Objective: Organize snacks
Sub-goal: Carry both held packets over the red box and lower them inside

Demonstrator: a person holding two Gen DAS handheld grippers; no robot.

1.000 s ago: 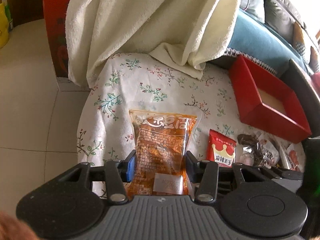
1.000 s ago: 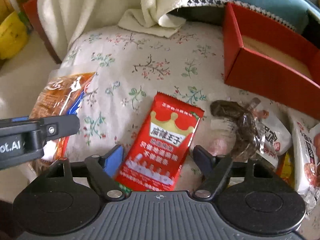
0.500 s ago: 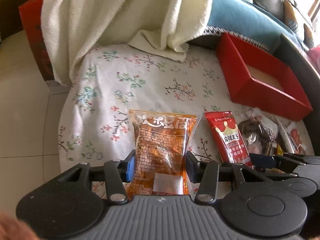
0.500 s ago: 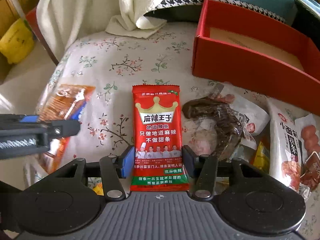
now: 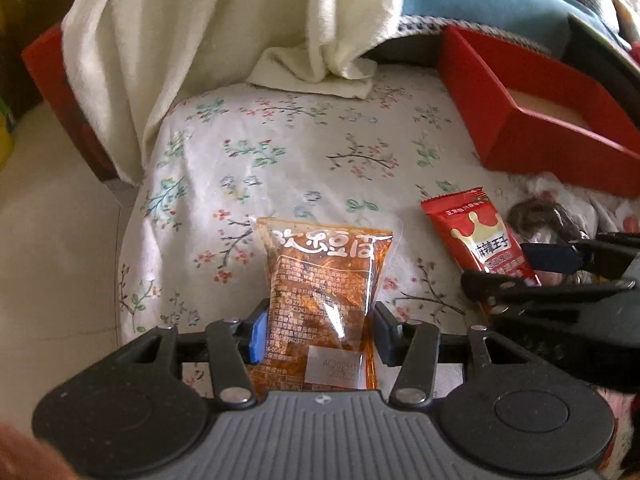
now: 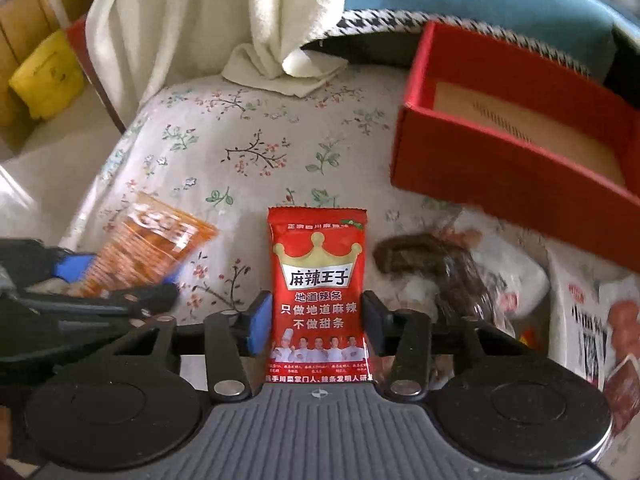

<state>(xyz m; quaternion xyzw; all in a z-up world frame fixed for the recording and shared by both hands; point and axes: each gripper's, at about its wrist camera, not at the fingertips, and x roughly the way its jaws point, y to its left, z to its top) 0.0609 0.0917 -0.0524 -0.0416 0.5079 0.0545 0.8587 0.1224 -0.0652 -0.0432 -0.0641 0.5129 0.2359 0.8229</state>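
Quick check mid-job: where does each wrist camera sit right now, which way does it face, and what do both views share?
Left wrist: on the left gripper, facing forward at its orange snack packet; the right gripper shows at right.
Right wrist: on the right gripper, facing its red snack packet; the left gripper shows at left.
Shared: both packets, the red box, the floral cloth.

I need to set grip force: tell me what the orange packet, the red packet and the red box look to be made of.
Orange packet: thin, glossy, partly see-through plastic film; glare streaks and the contents show through.
Red packet: opaque printed plastic film, smooth sheen, crimped top edge; possibly foil-lined, cannot tell.
Red box: likely rigid cardboard with matte red covering; straight walls, plain brown floor inside.
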